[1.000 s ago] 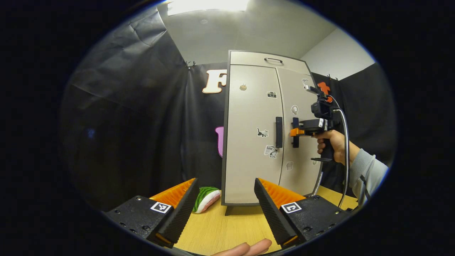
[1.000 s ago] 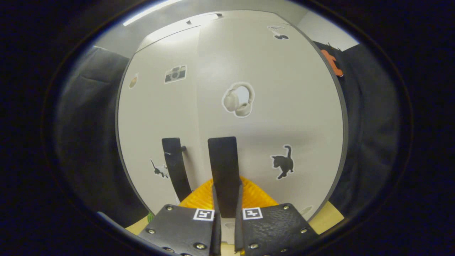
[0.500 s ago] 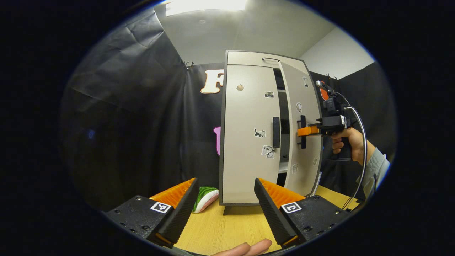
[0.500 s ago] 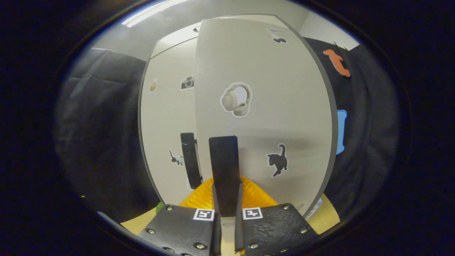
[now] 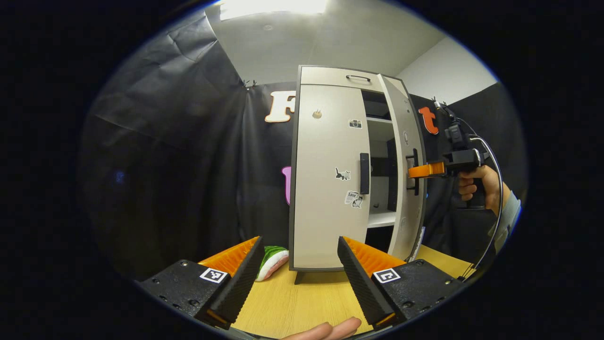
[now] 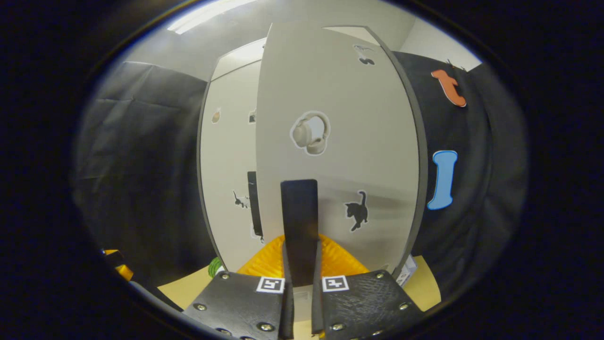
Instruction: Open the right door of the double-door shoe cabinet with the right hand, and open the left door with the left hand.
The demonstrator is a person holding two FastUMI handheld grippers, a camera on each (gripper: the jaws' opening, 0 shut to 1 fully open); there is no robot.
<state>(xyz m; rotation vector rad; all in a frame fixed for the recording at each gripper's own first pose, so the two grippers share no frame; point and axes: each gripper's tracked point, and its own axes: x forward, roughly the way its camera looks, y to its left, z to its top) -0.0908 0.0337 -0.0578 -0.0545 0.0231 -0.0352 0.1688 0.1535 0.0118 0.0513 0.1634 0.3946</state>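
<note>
The grey shoe cabinet [image 5: 330,75] stands upright on the table. Its left door [image 5: 325,189] is closed, with a black handle [image 5: 364,173] at its inner edge. The right door [image 5: 405,141] is swung well out, showing shelves [image 5: 380,218] inside. In the left gripper view my right gripper [image 5: 417,171] is shut on the right door's handle [image 5: 415,184]. In the right gripper view that handle [image 6: 298,212] runs up between my fingers, with the right door [image 6: 349,118] close ahead. My left gripper [image 5: 299,242] hangs open, well short of the cabinet, with nothing between its fingers.
A green-and-pink watermelon-patterned slipper [image 5: 272,260] lies on the wooden table [image 5: 306,302] at the cabinet's left foot. A small white box [image 6: 408,270] sits by its right foot. A hand [image 5: 474,184] with a trailing cable holds the right gripper. A fingertip [image 5: 325,330] shows at the bottom edge.
The right door has swung from closed to well open, pulled outward by my right gripper on its handle. My left gripper has stayed put and open.
</note>
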